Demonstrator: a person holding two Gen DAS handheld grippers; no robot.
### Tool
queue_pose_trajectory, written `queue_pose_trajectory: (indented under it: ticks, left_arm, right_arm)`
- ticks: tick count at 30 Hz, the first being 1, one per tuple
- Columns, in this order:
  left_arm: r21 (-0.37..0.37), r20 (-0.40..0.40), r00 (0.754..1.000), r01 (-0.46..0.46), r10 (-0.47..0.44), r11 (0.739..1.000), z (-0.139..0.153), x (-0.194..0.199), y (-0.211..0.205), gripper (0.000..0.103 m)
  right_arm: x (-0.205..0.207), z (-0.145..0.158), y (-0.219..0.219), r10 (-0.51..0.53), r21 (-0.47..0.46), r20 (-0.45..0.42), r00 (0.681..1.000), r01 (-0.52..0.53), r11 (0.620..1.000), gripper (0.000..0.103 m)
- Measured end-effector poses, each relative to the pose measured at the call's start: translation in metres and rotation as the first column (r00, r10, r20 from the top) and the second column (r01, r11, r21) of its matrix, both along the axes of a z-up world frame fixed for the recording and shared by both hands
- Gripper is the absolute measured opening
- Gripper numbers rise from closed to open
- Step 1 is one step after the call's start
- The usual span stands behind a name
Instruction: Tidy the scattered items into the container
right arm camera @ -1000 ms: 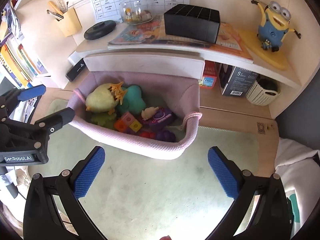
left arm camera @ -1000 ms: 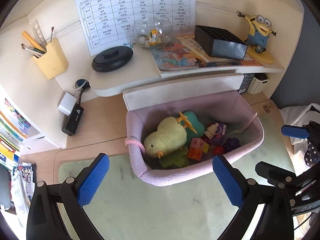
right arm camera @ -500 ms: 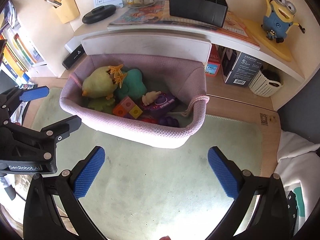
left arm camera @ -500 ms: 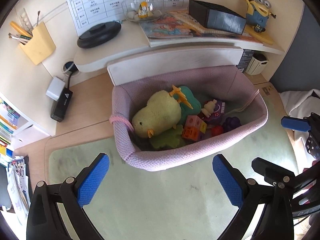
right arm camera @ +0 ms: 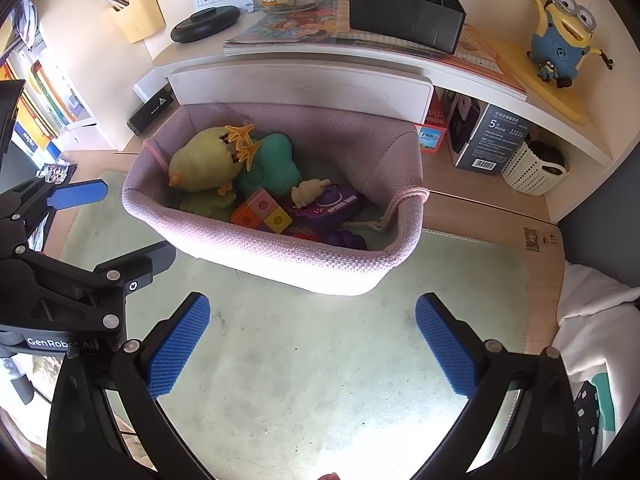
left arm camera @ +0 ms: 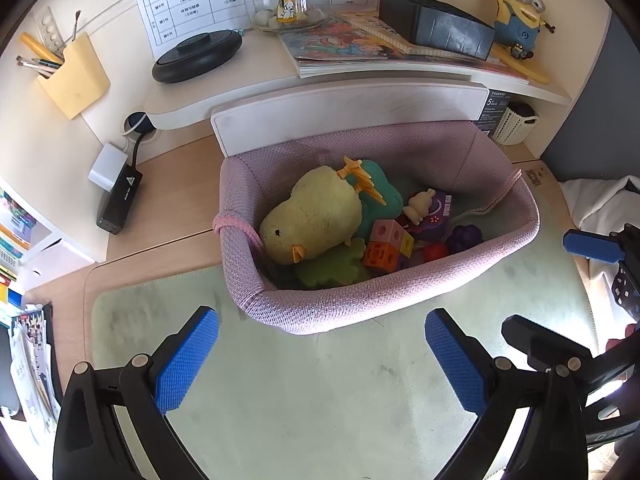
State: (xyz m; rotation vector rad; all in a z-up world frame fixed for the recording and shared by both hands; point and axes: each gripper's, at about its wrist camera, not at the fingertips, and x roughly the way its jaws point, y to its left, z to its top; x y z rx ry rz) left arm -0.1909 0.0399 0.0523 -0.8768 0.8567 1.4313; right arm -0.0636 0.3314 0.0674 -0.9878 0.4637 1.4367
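Note:
A pink woven basket (left arm camera: 360,304) (right arm camera: 280,248) stands on a pale green mat. It holds a yellow plush chick (left arm camera: 312,216) (right arm camera: 200,164), a teal plush (right arm camera: 272,168), coloured cubes (left arm camera: 386,244) (right arm camera: 262,212), a purple toy camera (right arm camera: 332,204), a small cream figure (left arm camera: 418,208) and purple grapes (left arm camera: 464,236). My left gripper (left arm camera: 320,364) is open and empty, just in front of the basket. My right gripper (right arm camera: 312,344) is open and empty, also in front of it. Each gripper shows at the edge of the other's view.
A white shelf behind the basket carries books (left arm camera: 352,44), a black box (right arm camera: 404,12), a glass jar (left arm camera: 288,4), a black round lid (left arm camera: 196,56) and a Minion figure (right arm camera: 560,32). A yellow pen holder (left arm camera: 76,76) hangs at left. Boxes and a white cup (right arm camera: 532,164) stand under the shelf.
Both grippers have moved closer to the basket, which now looks larger and sits lower in both views. Both stay open and empty.

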Motion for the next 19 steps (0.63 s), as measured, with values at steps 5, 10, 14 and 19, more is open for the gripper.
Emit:
queue_pose_trajectory:
  ticks: [5, 10, 14, 19]
  left_arm:
    - [0.004, -0.008, 1.0, 0.0, 0.0, 1.0, 0.0003, 0.0005, 0.0001, 0.102]
    - [0.011, -0.003, 1.0, -0.004, 0.005, 1.0, 0.0004, -0.0005, -0.0003, 0.102]
    - [0.017, -0.003, 1.0, -0.009, 0.009, 1.0, 0.0002, -0.0019, -0.0009, 0.102]
    - [0.02, 0.007, 1.0, -0.003, 0.002, 1.0, 0.0007, -0.0013, -0.0028, 0.102]
  right_arm:
    - [-0.0009, -0.0004, -0.0007, 0.003, 0.002, 0.007, 1.0, -0.003, 1.0, 0.102]
    - [-0.0006, -0.001, -0.0013, 0.003, 0.006, 0.006, 1.0, -0.003, 1.0, 0.102]
    - [0.0002, -0.0014, -0.0017, 0.005, 0.011, 0.009, 1.0, -0.005, 1.0, 0.102]
    - [-0.0005, -0.0016, -0.0031, 0.011, 0.016, 0.013, 1.0, -0.011, 1.0, 0.102]
